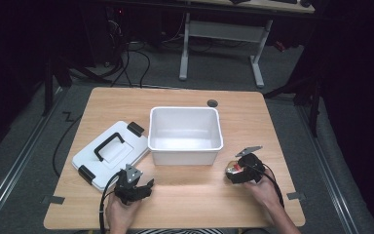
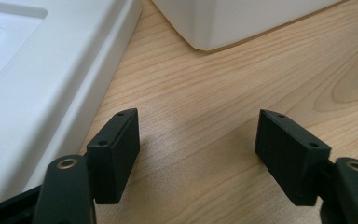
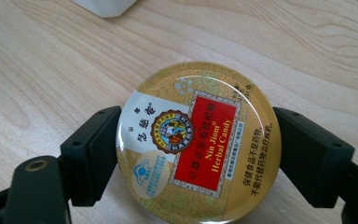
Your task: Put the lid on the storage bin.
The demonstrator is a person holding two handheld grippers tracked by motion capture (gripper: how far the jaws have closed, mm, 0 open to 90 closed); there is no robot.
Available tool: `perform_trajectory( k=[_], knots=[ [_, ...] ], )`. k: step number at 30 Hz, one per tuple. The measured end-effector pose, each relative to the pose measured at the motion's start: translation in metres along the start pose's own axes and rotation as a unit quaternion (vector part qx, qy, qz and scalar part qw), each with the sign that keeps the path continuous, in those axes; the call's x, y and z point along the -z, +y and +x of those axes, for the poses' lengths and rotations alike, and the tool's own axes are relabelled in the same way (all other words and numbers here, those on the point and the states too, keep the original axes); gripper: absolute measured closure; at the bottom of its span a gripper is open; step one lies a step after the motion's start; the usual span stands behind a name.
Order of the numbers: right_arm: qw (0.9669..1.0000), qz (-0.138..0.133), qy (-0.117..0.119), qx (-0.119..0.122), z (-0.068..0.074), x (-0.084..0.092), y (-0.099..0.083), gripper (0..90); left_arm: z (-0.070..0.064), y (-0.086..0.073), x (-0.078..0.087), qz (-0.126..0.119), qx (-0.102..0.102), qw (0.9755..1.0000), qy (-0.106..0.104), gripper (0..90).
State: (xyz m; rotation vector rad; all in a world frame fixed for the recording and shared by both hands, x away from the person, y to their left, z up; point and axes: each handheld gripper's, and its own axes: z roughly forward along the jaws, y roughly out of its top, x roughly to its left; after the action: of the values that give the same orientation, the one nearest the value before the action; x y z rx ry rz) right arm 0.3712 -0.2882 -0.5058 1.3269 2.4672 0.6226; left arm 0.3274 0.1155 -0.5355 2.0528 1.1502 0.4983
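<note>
Right gripper view showed the candy tin (image 3: pixel 193 142), a round golden tin with a red label, lying flat on the wooden table (image 3: pixel 51 60) between the two black jaws of the right gripper (image 3: pixel 195 156). Both pads touched its rim, so the tin seemed gripped, just beside the near right corner of the white bin (image 1: pixel 185 134). To do this step well, I judged the grip should stay across the widest part of the tin and the tin be kept level when lifted toward the bin. The left gripper (image 1: pixel 141 187) rested in front of the bin's near left corner, jaws wide apart and holding nothing, close to the white lid (image 1: pixel 108 155).
</note>
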Motion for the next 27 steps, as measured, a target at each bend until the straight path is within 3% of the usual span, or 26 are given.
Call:
perform_trajectory(
  k=[9, 17, 27],
  knots=[
    [1.0, 0.0, 0.0, -0.002, 0.0, 0.0, 0.0, 20.2, 0.0, 0.0, 0.0, 0.0, 0.0, 1.0, 0.0, 31.1],
    [0.9998, -0.002, 0.017, -0.014, -0.001, 0.002, 0.0, 20.4, 0.0, 0.0, 0.0, 0.0, 0.0, 1.0, 0.0, 31.0],
    [0.9994, -0.026, 0.019, -0.015, -0.004, 0.023, 0.005, 20.4, 0.0, 0.0, 0.0, 0.0, 0.001, 1.0, 0.0, 31.1]
  ],
)
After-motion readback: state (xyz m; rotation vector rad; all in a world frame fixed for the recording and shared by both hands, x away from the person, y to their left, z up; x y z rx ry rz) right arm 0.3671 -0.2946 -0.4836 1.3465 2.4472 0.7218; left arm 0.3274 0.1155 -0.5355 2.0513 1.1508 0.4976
